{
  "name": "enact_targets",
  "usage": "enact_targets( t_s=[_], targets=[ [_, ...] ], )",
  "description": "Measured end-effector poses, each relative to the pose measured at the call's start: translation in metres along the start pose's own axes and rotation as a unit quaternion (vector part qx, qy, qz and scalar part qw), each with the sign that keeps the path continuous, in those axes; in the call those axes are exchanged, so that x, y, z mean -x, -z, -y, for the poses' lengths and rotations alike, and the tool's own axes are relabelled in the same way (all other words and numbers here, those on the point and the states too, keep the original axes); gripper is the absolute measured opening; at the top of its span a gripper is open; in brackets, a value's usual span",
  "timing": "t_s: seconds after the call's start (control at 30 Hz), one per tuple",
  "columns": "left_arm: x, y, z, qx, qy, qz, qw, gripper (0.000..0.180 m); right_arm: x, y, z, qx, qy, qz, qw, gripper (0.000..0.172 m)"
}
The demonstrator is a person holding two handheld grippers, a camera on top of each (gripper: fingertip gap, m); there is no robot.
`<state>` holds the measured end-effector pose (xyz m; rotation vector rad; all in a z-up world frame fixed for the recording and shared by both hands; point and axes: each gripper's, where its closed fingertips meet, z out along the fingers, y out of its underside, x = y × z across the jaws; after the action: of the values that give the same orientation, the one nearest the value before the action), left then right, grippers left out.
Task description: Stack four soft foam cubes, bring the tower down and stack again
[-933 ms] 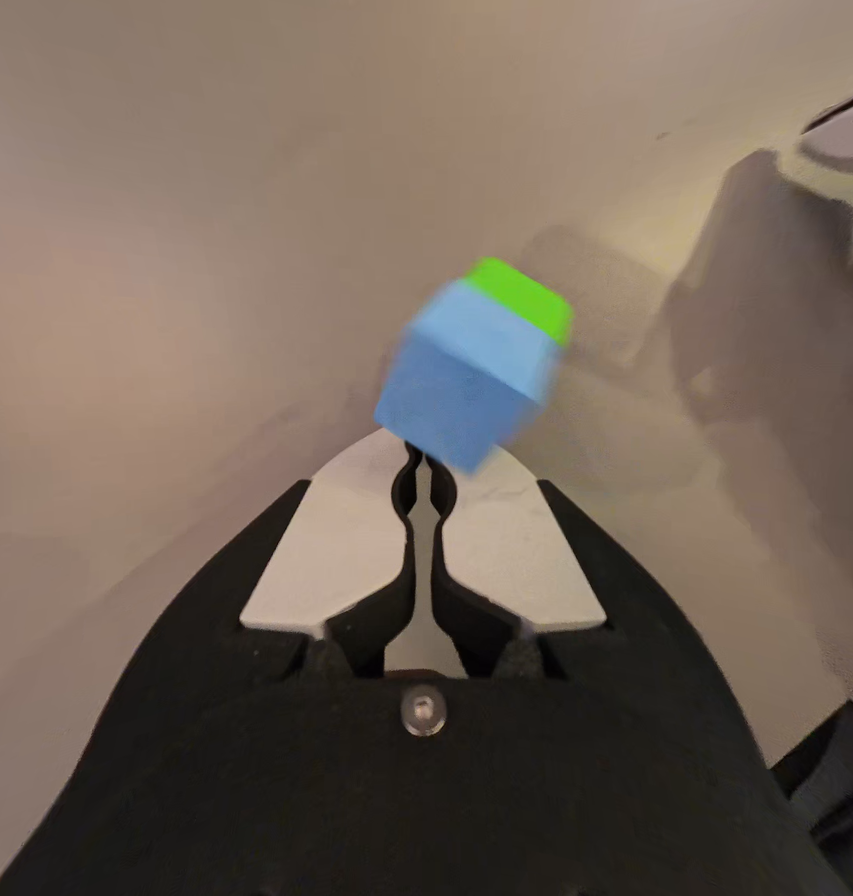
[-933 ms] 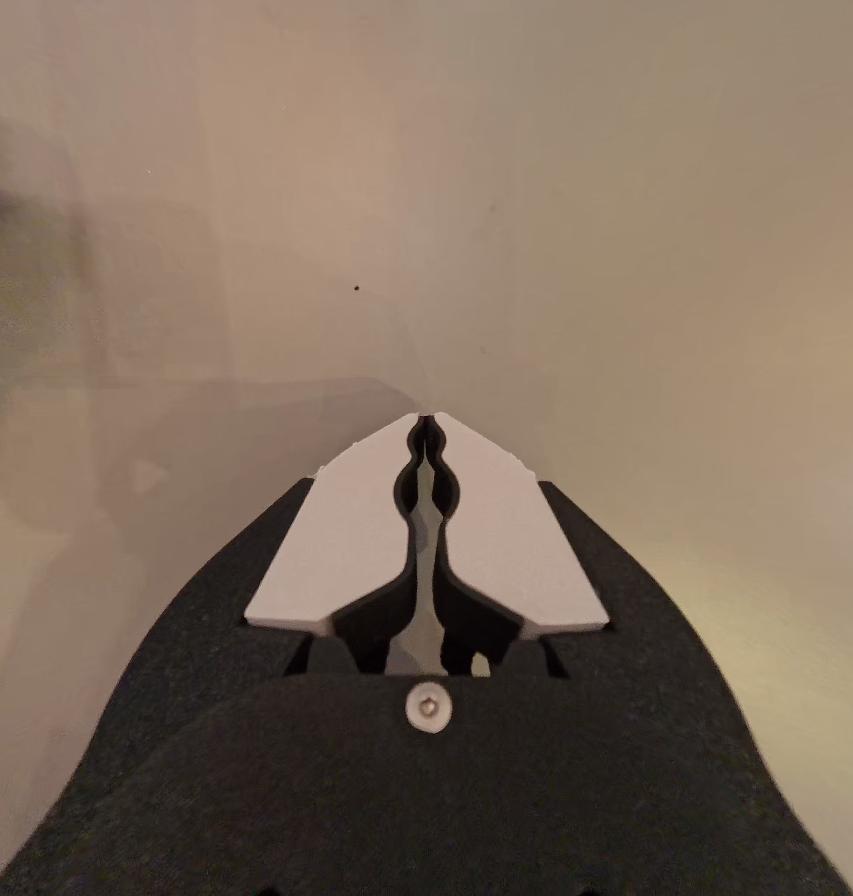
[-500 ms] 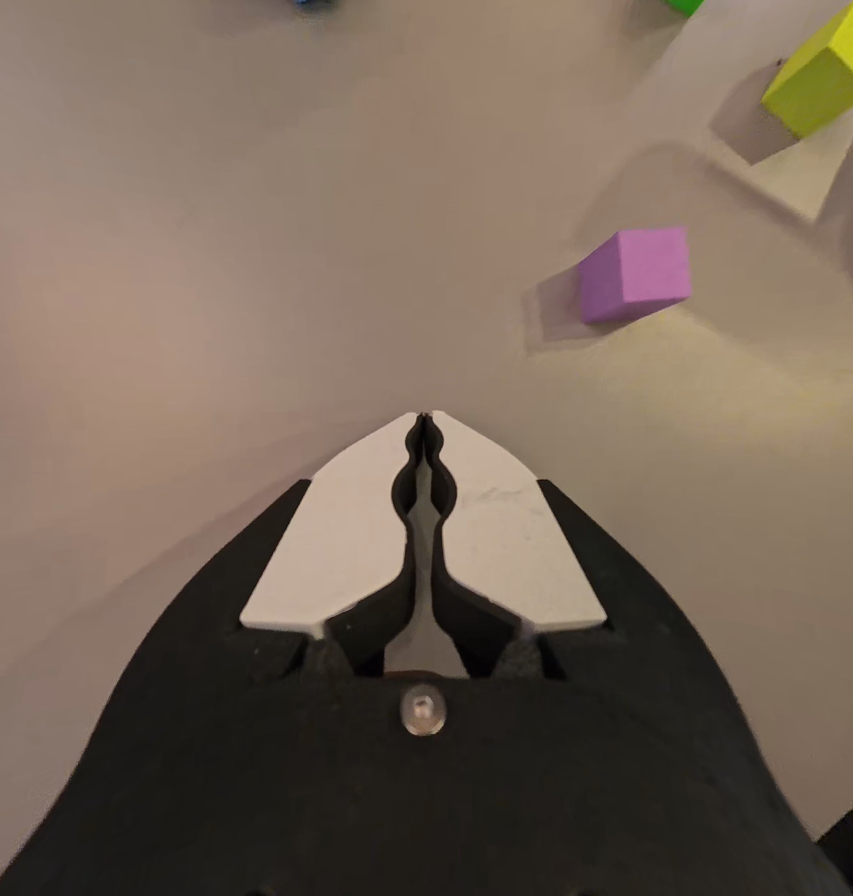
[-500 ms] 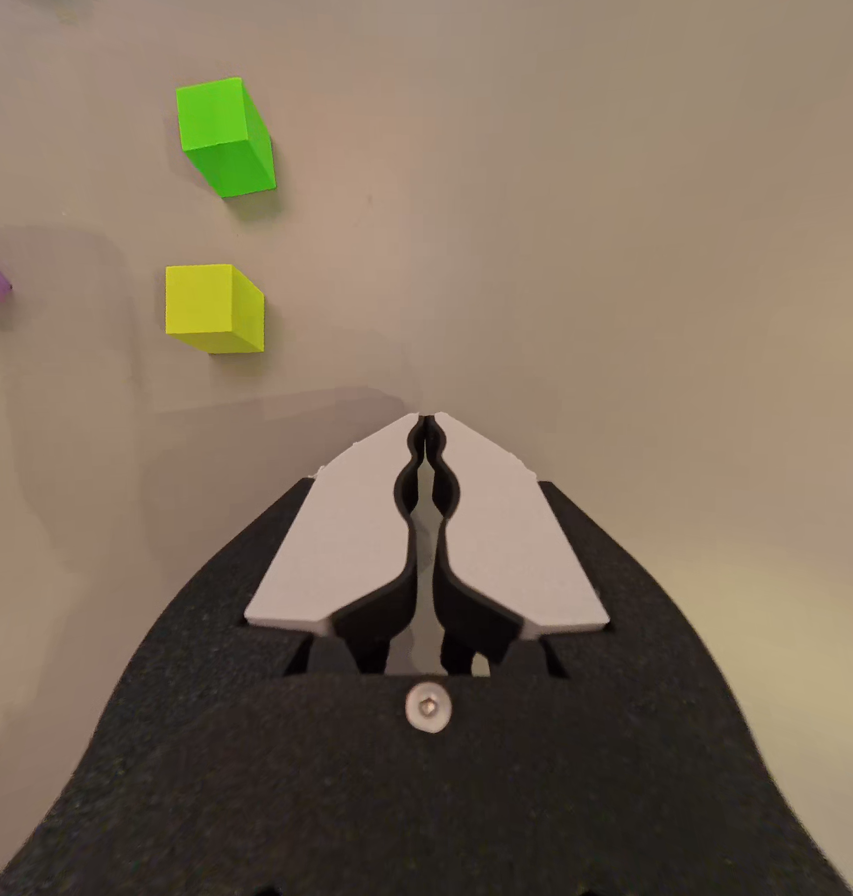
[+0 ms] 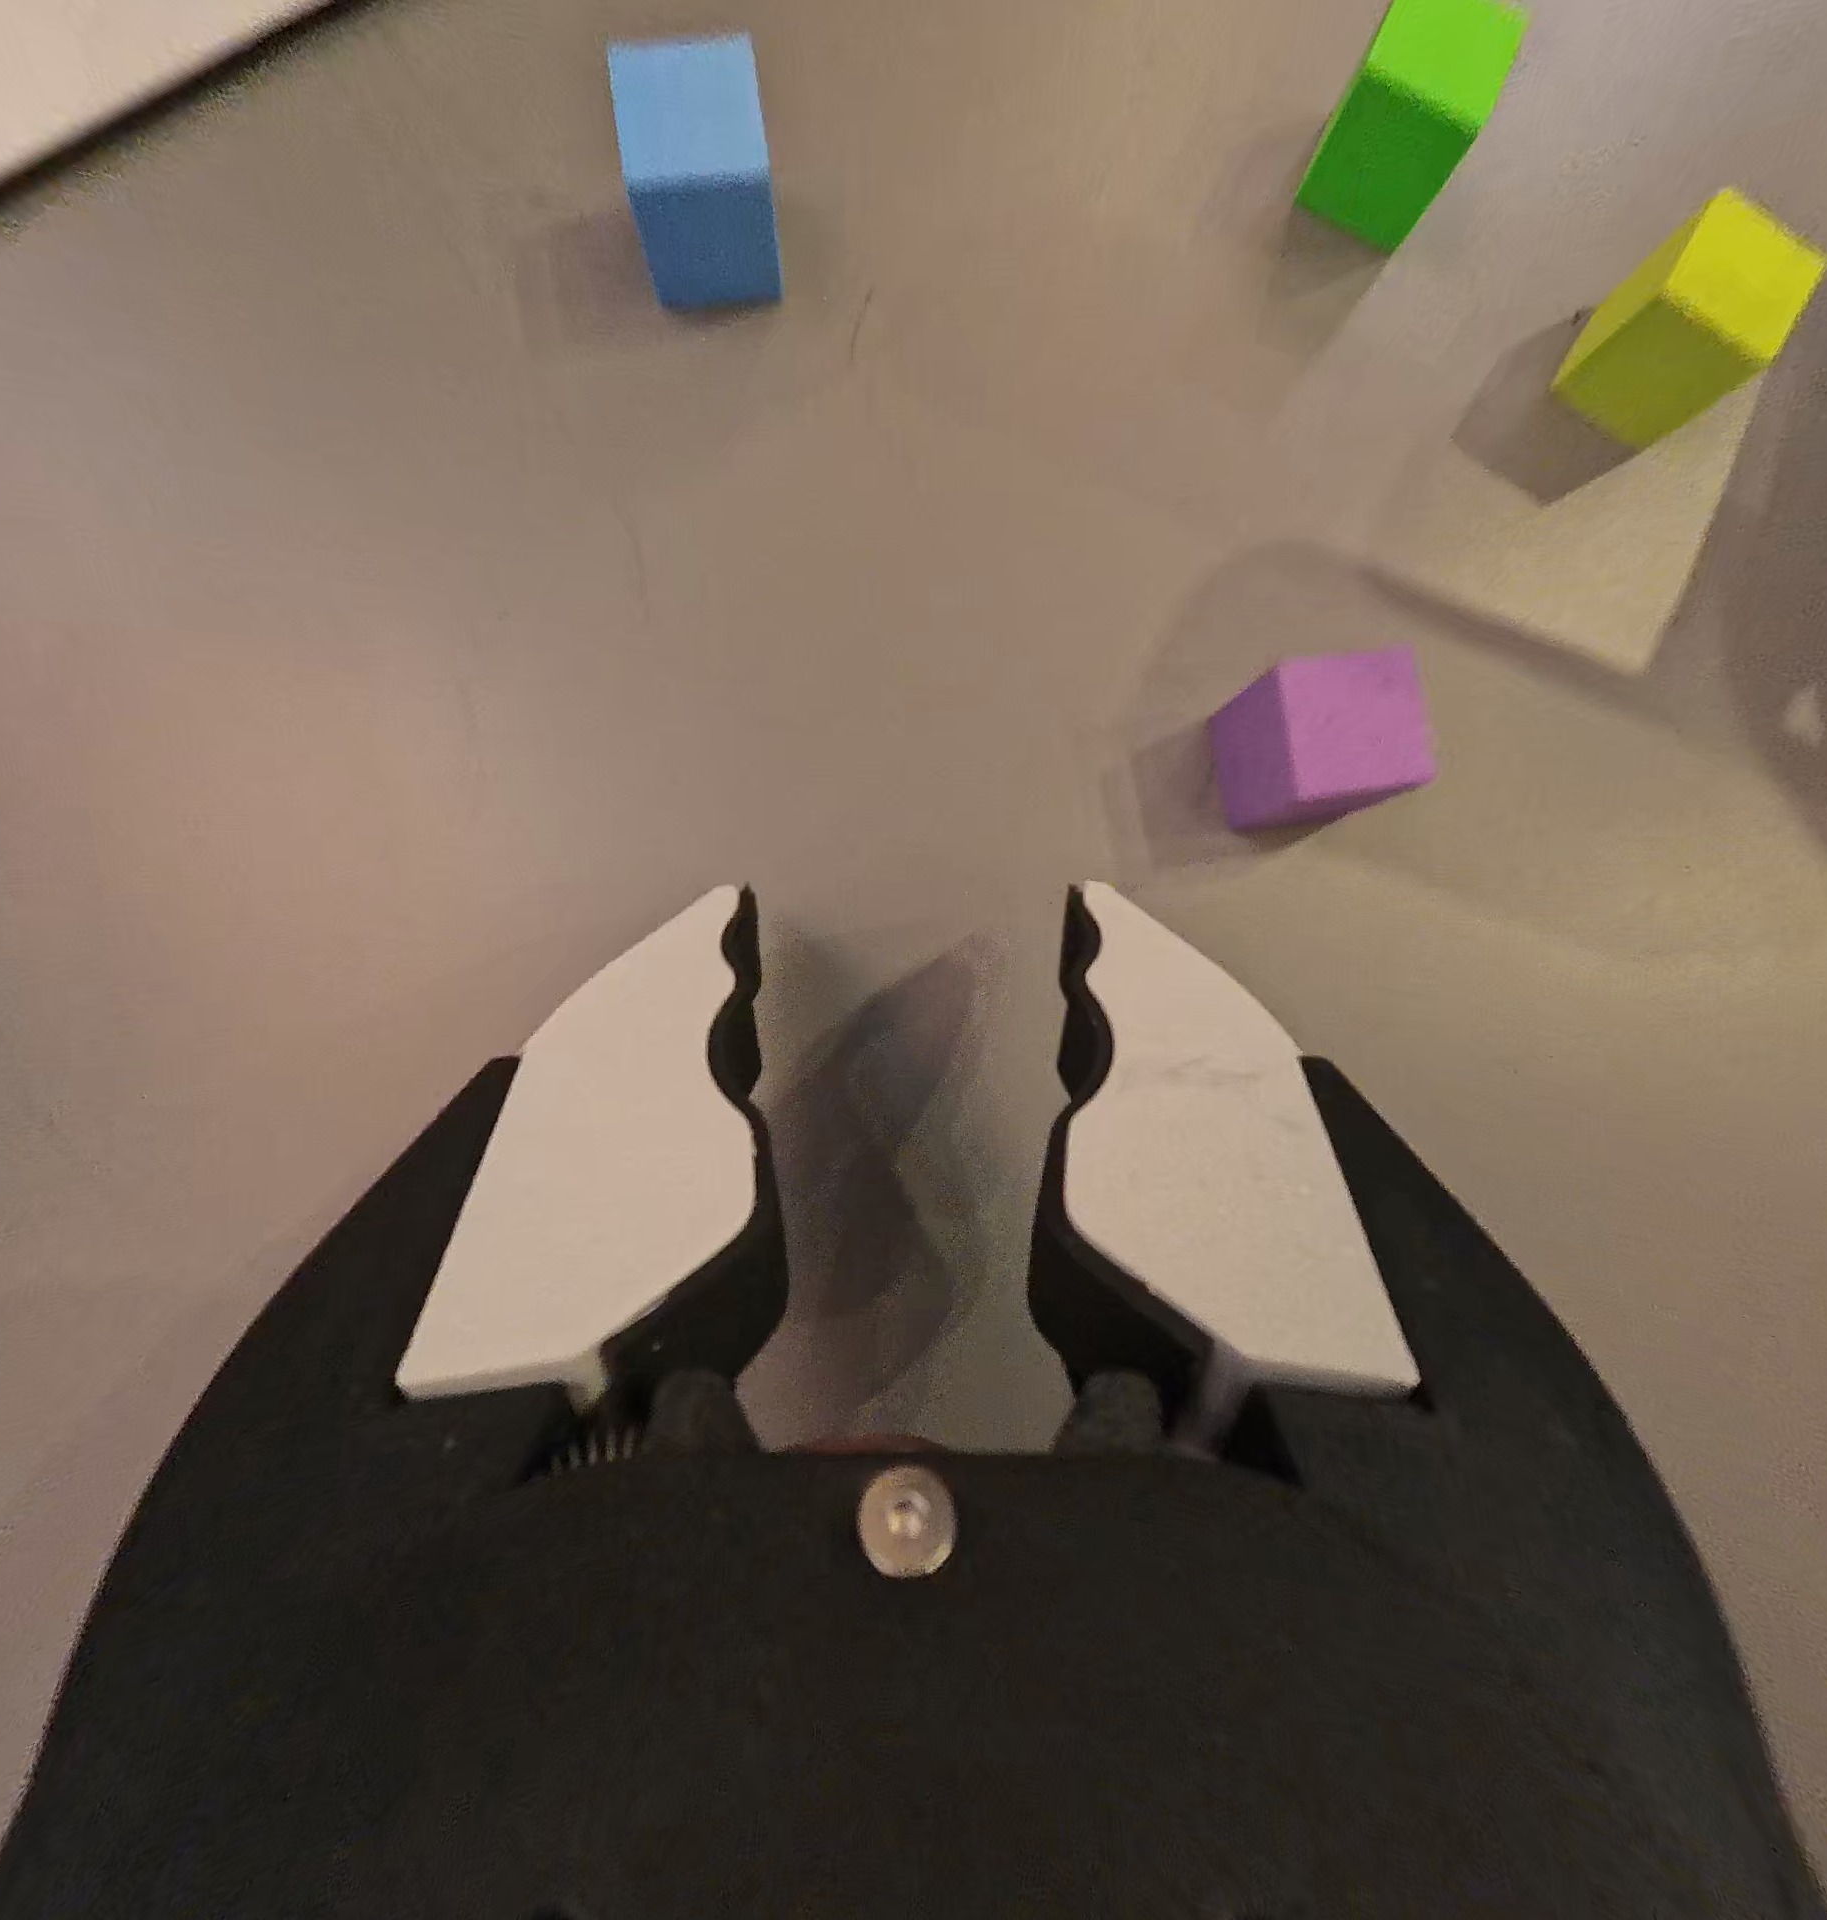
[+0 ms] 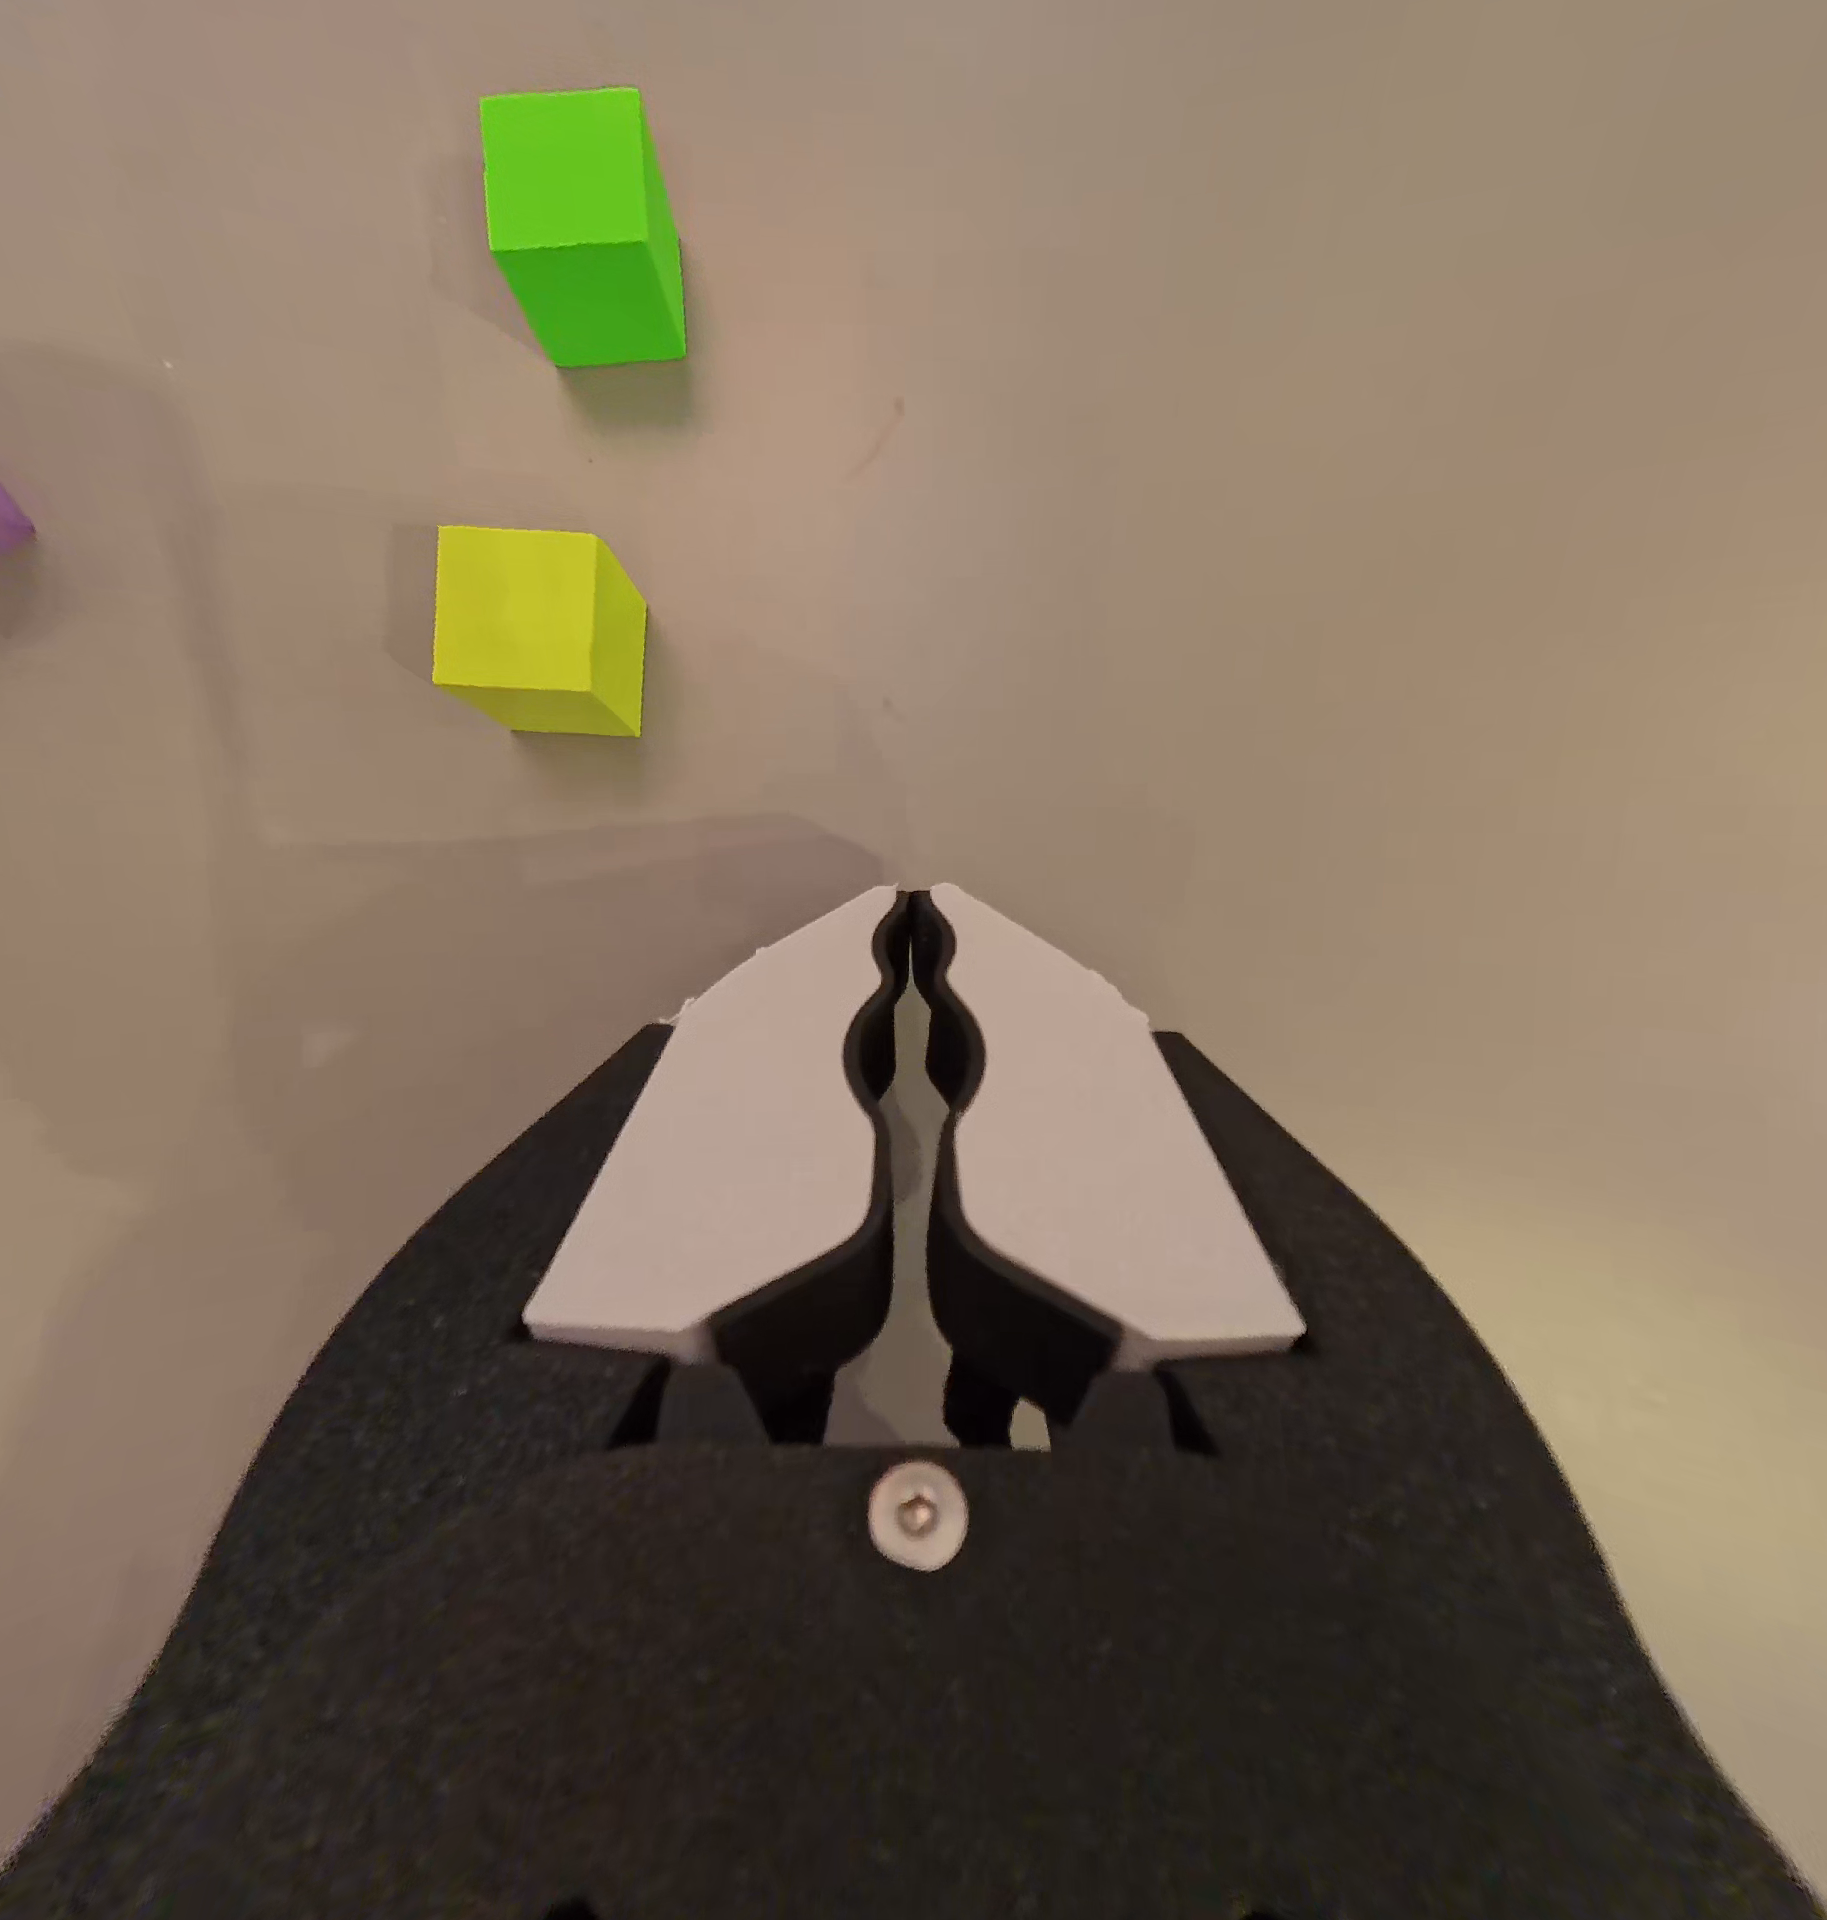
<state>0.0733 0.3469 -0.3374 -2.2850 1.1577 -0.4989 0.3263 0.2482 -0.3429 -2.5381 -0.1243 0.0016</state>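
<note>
Purple cube (image 5: 1322, 736) right of open jaws

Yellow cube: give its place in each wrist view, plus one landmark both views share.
Left wrist view: yellow cube at the right edge, upper part, right of and nearer than the green cube.
Right wrist view: yellow cube left of centre, directly below the green cube.
Shared landmark: the green cube, its neighbour in both views.

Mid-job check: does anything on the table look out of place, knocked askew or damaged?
Nothing damaged. The four foam cubes lie scattered singly, none stacked: blue foam cube, green foam cube, yellow foam cube, purple foam cube, each turned a different way. Left claw open and empty; right claw shut on nothing.
</note>
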Motion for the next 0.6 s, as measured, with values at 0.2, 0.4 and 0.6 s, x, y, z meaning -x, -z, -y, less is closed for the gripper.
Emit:
enact_targets(
  t_s=[0.2, 0.4, 0.6],
  targets=[
    [-0.027, 0.013, 0.029, -0.025, -0.017, -0.078, 0.996, 0.057, -0.001, -0.004, -0.001, 0.003, 0.002, 0.005, 1.000, 0.000],
    [-0.063, -0.008, 0.014, 0.034, -0.094, -0.079, 0.992, 0.075, 0.002, -0.010, 0.001, 0.004, 0.002, 0.015, 1.000, 0.000],
    [-0.080, -0.031, 0.011, 0.085, -0.122, -0.026, 0.989, 0.060, 0.004, -0.011, 0.002, 0.002, 0.003, 0.018, 1.000, 0.000]
  ],
)
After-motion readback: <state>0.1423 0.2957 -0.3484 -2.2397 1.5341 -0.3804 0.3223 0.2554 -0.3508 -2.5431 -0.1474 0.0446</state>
